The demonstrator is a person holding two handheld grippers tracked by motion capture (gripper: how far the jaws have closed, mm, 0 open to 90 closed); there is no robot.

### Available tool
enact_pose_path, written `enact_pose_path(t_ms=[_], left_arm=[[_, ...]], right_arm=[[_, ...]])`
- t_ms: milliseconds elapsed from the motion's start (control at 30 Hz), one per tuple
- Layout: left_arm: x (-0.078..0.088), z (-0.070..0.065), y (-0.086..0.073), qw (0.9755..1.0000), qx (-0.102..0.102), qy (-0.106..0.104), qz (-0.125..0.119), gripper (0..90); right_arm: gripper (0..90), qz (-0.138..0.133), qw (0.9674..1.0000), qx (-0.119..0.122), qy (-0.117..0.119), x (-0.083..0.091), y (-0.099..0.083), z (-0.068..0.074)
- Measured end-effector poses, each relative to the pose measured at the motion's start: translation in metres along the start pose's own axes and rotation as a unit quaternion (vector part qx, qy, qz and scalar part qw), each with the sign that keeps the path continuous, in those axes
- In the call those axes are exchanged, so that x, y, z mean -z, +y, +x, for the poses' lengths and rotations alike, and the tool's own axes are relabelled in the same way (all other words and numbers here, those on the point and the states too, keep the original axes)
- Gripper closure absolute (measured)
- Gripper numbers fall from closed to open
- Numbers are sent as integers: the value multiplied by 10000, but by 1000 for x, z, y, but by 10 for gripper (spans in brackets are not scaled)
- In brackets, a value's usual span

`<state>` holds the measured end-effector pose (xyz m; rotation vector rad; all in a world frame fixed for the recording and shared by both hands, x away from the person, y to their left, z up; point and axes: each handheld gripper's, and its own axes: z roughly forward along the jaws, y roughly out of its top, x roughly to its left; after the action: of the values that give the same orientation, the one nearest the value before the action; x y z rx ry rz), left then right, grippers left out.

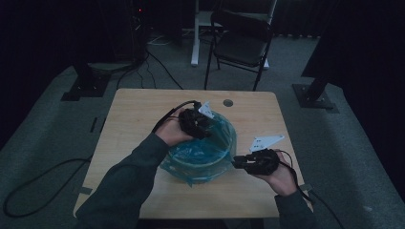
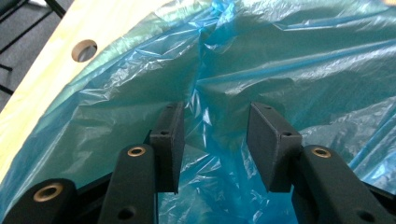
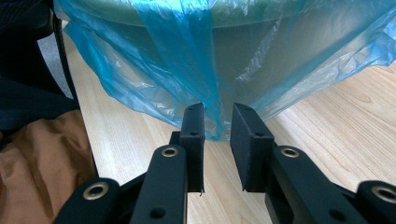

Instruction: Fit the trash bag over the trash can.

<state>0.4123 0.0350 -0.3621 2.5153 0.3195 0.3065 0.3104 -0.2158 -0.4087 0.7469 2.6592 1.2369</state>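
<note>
Light wooden table (image 1: 138,114) – square-ish top, rounded corners, small round hole (image 1: 228,102) near far edge. Sitting on it, about centre: round bin (image 1: 203,164) lined with blue plastic bag (image 1: 191,152), bag's loose edge draped down over the outside onto the wood. Table itself on grey carpet floor (image 1: 43,138) – black cables trailing there.

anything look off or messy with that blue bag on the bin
Somewhat. The blue bag is not seated evenly on the bin: it is crumpled inside, and a loose flap hangs down the outside to the table by the right tool. No tear or spill is visible.
</note>
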Motion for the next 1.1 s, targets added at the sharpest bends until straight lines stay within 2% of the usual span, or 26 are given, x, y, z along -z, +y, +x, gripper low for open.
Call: enact_pose_path(t_ms=[33, 67, 200, 233, 267, 433, 467, 667, 800, 933, 1100], left_arm=[[0, 0, 0, 10000, 0, 0, 0, 571], [-3, -1, 2, 9998, -68, 3, 160, 571], [-11, -4, 4, 9985, -191, -17, 506, 570], [-11, -4, 4, 9985, -191, -17, 506, 570], [-14, -5, 5, 9976, -233, 4, 646, 570], [-20, -6, 5, 9951, -296, 75, 935, 569], [-23, -7, 6, 9938, -342, 112, 1048, 568], [-29, -8, 6, 9911, -374, 151, 1272, 562], [-32, -9, 6, 9883, -453, 172, 1446, 555], [-33, -10, 6, 9885, -457, 188, 1427, 553], [-26, -8, 6, 9924, -371, 208, 1155, 544]], right_arm=[[750, 0, 10000, 0, 0, 0, 0, 0], [750, 3, 10000, -10, 4, 0, 0, 0], [750, -4, 10000, 4, 4, 1, 0, 0], [750, -4, 10000, 4, 4, 1, 0, 0], [750, -11, 10000, -3, 0, 1, 0, 0], [750, -8, 10000, 2, 1, 1, 0, 0], [750, -9, 10000, 4, 0, 1, 0, 0], [750, -22, 10000, 4, -8, 2, 0, 1], [750, -14, 10000, 7, -5, 1, 0, 1], [750, -14, 10000, 7, -5, 1, 0, 1], [750, -14, 10000, 6, -8, 2, 0, 1]])
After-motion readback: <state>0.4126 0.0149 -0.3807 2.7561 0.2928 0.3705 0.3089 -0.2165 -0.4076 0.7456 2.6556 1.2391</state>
